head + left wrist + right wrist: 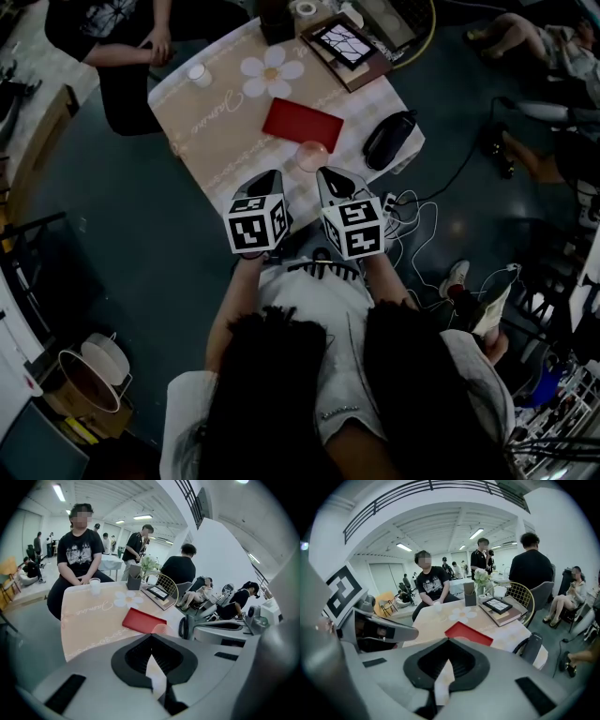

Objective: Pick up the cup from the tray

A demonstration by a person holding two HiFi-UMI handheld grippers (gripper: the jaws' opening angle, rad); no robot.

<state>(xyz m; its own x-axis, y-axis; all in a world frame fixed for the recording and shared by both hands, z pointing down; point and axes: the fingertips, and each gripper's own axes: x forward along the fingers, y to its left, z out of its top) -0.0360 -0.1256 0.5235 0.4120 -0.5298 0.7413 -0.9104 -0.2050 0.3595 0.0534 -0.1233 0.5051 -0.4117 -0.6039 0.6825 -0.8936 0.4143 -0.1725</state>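
A flat red tray [302, 125] lies on the beige table [216, 122]. A small translucent pinkish cup [312, 156] stands just off the tray's near edge, toward the table's front. In the left gripper view the tray [144, 621] and the cup [160, 629] show just above the jaws. My left gripper [272, 175] and right gripper [328, 174] hover side by side over the table's front edge, short of the cup. Both are shut with nothing between the jaws. The right gripper view shows the tray [468, 633] ahead and the left gripper [370, 630] beside it.
A white cup [198, 75] stands at the table's far left in front of a seated person [122, 37]. A framed picture on a book [342, 47] lies at the back. A black object [387, 139] sits at the right edge. Cables [412, 225] trail on the floor.
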